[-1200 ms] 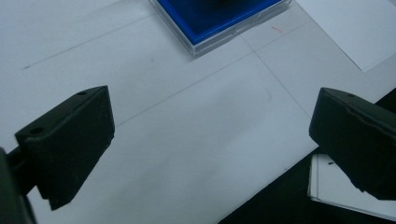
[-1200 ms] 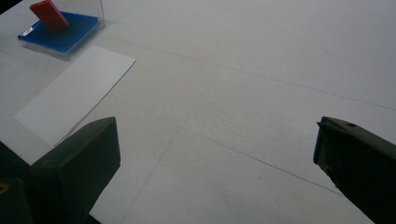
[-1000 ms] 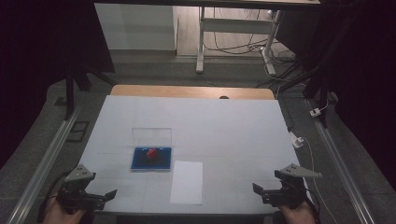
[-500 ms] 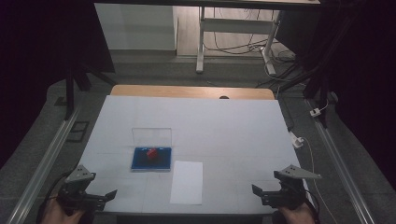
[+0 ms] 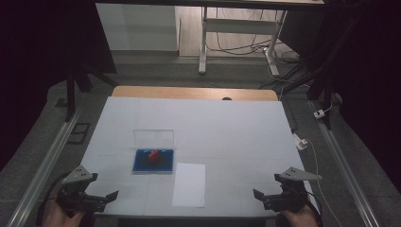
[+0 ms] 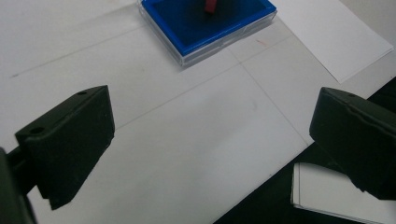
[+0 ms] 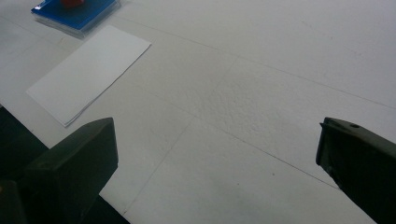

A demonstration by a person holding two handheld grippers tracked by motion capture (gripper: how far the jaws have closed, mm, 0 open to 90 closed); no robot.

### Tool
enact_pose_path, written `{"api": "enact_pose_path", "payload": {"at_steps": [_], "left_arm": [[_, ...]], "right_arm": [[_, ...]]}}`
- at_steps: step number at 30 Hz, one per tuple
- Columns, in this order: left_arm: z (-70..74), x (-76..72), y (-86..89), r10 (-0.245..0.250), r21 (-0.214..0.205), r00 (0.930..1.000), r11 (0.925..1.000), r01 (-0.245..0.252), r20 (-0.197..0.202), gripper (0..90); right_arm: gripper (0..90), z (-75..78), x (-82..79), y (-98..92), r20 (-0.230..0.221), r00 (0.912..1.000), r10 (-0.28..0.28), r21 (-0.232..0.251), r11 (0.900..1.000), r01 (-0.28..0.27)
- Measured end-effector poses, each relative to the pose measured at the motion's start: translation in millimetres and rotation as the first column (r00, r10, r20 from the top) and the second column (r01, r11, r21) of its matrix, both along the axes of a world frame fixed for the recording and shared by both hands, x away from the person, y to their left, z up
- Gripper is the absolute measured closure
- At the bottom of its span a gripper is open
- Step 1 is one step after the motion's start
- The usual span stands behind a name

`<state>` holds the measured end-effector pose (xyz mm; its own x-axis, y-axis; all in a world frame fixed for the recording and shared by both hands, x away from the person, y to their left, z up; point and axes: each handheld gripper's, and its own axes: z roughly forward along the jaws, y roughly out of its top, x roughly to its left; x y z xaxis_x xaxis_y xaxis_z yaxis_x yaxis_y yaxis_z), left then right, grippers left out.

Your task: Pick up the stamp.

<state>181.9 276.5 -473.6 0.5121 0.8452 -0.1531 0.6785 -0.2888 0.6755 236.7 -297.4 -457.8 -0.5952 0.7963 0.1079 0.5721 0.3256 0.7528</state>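
Note:
A shallow blue case point(image 5: 153, 161) lies left of the table's middle, with its clear lid point(image 5: 153, 137) standing open behind it. A small red object point(image 5: 153, 156) sits inside it. A white sheet of paper point(image 5: 189, 184) lies just right of the case, toward the front edge. My left gripper point(image 5: 105, 198) is held at the front left corner, open and empty. My right gripper point(image 5: 261, 196) is at the front right, also open and empty. From the left gripper point(image 6: 210, 126), the case point(image 6: 205, 28) lies ahead. From the right gripper point(image 7: 215, 154), the paper point(image 7: 88, 72) and case point(image 7: 74, 16) lie far left.
The white table top point(image 5: 227, 137) ends in a wooden strip point(image 5: 194, 92) at the far edge. Metal rails point(image 5: 45, 163) run along both sides. A white plug and cable point(image 5: 302, 142) lie off the right edge. Another white sheet point(image 6: 327, 196) lies below the table's front edge.

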Motion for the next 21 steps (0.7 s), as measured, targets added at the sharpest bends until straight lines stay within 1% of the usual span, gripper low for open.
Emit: {"api": "enact_pose_path", "payload": {"at_steps": [4, 8, 12, 18, 21], "left_arm": [[1.0, 2.2, 1.2, -0.010, -0.019, 0.9999, 0.9998, 0.010, -0.005, 0.4], [0.8, 4.8, 2.6, -0.028, -0.044, 0.9996, 0.9986, 0.028, 0.006, 0.4], [1.0, 9.0, -1.0, -0.056, -0.061, 0.9984, 0.9965, 0.056, 0.013, 0.0], [1.8, 15.4, -8.6, -0.078, -0.039, 0.9964, 0.9961, 0.080, 0.031, 0.1], [2.3, 17.9, -10.5, -0.083, -0.047, 0.9957, 0.9953, 0.085, 0.042, 0.1]], "right_arm": [[0.0, 0.0, 0.3, 0.2, -0.003, 1.0000, 0.006, -0.001, 1.0000, -0.006], [0.0, -0.1, 0.4, 0.7, -0.007, 0.9999, 0.008, -0.005, 1.0000, -0.008], [0.0, -0.3, 0.7, 1.0, -0.009, 0.9999, 0.011, -0.004, 0.9999, -0.011], [0.0, -0.5, 1.4, 1.4, -0.017, 0.9997, 0.017, -0.005, 0.9998, -0.017], [0.0, -0.7, 1.6, 1.4, -0.016, 0.9997, 0.016, -0.002, 0.9999, -0.016]]}}
